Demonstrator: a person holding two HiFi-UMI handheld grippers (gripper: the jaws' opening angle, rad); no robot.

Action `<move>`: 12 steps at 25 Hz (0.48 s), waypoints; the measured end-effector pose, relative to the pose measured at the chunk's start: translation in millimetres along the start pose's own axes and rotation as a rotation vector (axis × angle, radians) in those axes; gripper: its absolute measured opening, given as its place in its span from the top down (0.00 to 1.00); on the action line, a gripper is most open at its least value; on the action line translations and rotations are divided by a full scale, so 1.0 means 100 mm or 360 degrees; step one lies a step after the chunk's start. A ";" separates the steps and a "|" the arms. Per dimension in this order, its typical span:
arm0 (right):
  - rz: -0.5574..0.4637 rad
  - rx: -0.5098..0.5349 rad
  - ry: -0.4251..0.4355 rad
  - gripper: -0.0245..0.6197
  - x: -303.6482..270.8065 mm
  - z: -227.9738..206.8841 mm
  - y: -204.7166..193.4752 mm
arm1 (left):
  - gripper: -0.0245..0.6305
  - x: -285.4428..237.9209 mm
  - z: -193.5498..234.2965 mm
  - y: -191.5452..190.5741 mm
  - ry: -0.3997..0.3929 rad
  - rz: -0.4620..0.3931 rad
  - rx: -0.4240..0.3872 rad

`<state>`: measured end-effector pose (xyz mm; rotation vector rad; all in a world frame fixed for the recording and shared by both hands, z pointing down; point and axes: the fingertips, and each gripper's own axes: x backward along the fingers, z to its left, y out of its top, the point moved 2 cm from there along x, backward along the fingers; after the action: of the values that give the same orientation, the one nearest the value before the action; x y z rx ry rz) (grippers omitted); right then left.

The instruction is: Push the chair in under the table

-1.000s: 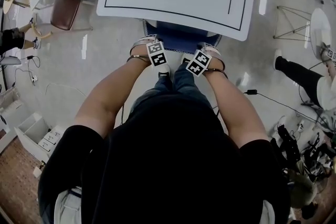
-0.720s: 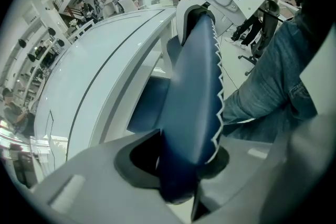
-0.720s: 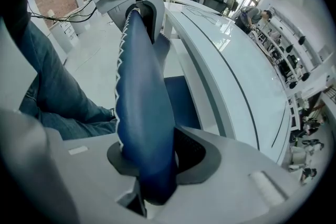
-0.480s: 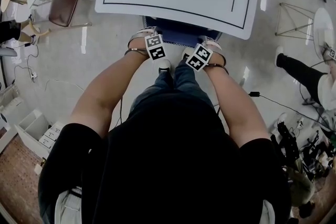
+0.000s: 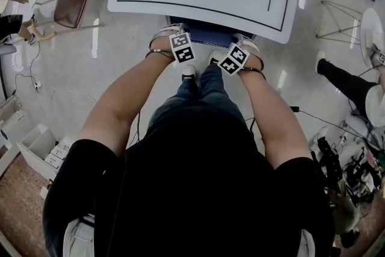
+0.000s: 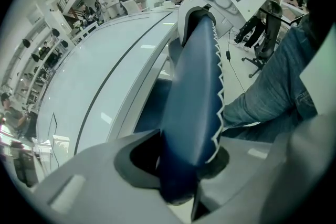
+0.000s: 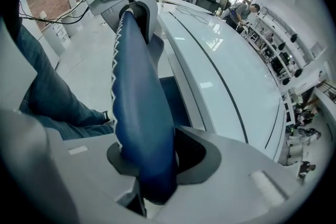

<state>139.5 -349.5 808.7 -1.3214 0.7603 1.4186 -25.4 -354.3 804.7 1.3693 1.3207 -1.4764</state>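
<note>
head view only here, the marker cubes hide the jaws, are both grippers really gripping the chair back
Observer: The left one is. In the left gripper view, the left gripper has its jaws closed on the top edge of the blue chair back.
Operator: and the right
Observer: Same there. The right gripper view shows the right gripper clamped on that edge, towards its other end.
Operator: table hides the seat for me, is it under
Observer: At least partly. The left gripper view shows the blue seat running in beneath the edge of the table, while the chair back stands clear of that edge.
</note>
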 end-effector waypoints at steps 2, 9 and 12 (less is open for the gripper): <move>-0.0003 -0.0008 -0.0009 0.72 -0.01 -0.04 0.01 | 0.60 -0.01 0.04 0.01 0.0003 -0.0003 -0.0002; -0.0006 -0.0009 -0.0034 0.72 -0.03 -0.12 0.06 | 0.60 -0.01 0.16 0.01 0.0018 -0.0010 -0.0001; -0.0005 -0.0004 -0.0044 0.72 -0.03 -0.12 0.06 | 0.60 -0.01 0.17 0.01 0.0023 -0.0016 -0.0011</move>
<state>137.2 -363.4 808.3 -1.3018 0.7382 1.4332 -28.1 -370.9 803.4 1.3732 1.3426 -1.4701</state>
